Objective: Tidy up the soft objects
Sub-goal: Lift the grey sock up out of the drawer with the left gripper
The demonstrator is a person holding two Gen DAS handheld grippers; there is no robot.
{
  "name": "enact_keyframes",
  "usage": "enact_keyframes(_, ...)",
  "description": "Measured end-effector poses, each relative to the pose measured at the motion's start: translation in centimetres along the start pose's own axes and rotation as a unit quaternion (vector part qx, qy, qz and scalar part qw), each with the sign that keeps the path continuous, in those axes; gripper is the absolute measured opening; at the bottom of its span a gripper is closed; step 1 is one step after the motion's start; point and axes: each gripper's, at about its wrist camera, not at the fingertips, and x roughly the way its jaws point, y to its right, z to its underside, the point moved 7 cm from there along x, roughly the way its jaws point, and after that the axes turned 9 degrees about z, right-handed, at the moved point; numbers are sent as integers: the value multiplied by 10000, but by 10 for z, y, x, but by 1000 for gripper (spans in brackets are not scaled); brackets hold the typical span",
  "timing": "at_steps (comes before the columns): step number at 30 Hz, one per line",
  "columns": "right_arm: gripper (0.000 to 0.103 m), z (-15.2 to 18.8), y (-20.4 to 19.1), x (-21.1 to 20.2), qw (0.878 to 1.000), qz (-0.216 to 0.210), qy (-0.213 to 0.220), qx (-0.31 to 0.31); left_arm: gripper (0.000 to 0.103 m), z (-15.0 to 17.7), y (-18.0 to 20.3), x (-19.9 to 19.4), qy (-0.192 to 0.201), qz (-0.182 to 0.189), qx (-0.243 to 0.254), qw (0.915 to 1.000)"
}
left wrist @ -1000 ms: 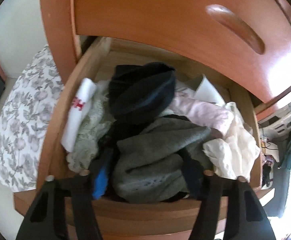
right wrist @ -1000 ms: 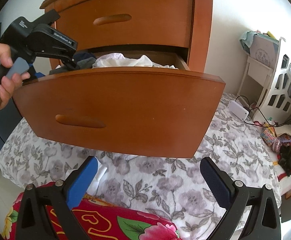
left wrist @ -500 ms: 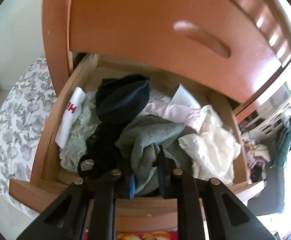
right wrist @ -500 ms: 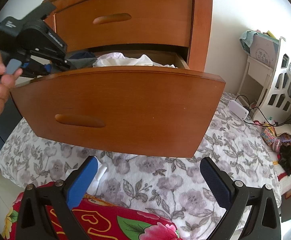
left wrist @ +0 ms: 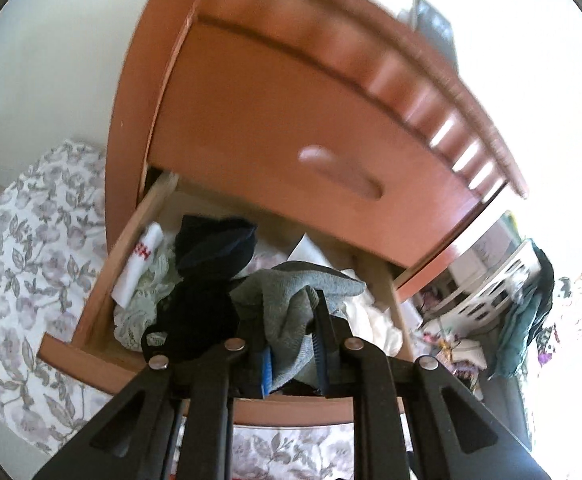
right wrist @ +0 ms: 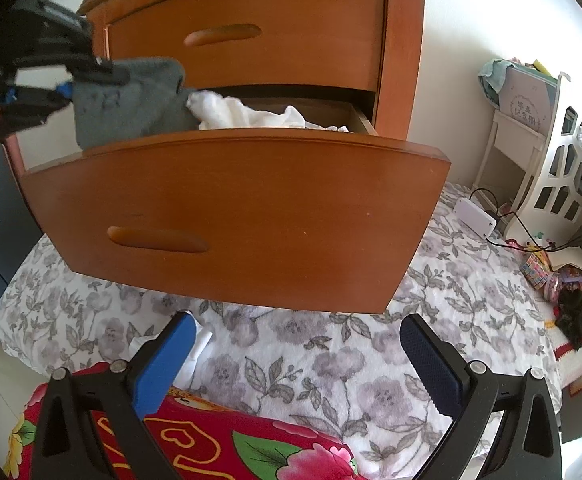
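Note:
My left gripper (left wrist: 291, 354) is shut on a grey knitted garment (left wrist: 291, 304) and holds it lifted above the open wooden drawer (left wrist: 91, 300); it also shows in the right wrist view (right wrist: 127, 100), hanging over the drawer's left end. In the drawer lie a black garment (left wrist: 215, 248), a white cloth with red letters (left wrist: 139, 264), pale lace (left wrist: 139, 312) and cream cloths (right wrist: 247, 114). My right gripper (right wrist: 295, 364) is open and empty, low in front of the drawer front (right wrist: 235, 216), above the bed.
The chest's upper drawer (right wrist: 247, 36) is shut above the open one. A floral bedspread (right wrist: 331, 352) lies below, with a red flowered blanket (right wrist: 211, 440) near my right gripper. A white shelf unit (right wrist: 563, 168), cables and clutter stand at the right.
My left gripper closed on the grey garment in the drawer and has pulled it up and back out of the pile. My right gripper has stayed still.

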Motion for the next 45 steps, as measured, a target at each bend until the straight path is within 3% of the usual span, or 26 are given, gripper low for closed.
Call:
enact_keyframes(12,103,-1,1,-1,10000,15,-1,21,17,-23,40,-46,697,239,543,9958)
enact_keyframes(18,103,-1,0,-1,10000,16,1,27,17,-48,51,-66,1077,-29,834,9907)
enact_keyframes(31,103,0,1,0,10000,18,-3,13,17,-97,39,-109,1769,-649,835,9785)
enact_keyframes(45,103,0,1,0,10000,20,-8,6,17,-100,104,-176,2295,-204,1591,9600)
